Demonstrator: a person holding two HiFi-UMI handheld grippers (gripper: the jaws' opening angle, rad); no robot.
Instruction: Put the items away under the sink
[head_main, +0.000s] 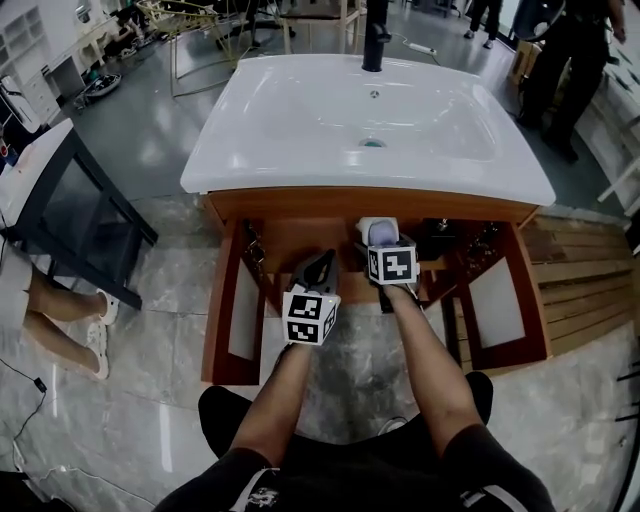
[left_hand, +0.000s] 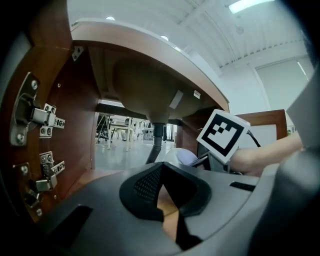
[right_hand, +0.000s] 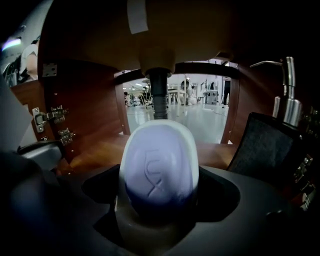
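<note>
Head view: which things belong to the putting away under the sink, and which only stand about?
For the job: pale purple bottle in the right hand-held gripper; cabinet under the sink; pump bottle already inside.
Standing about: black stand; wooden slats.

Sink (head_main: 290, 130) white; cabinet (head_main: 222, 330) red-brown wood; marker cube (head_main: 310, 318) black-white squares; container (right_hand: 159, 170) lavender, white rim.
</note>
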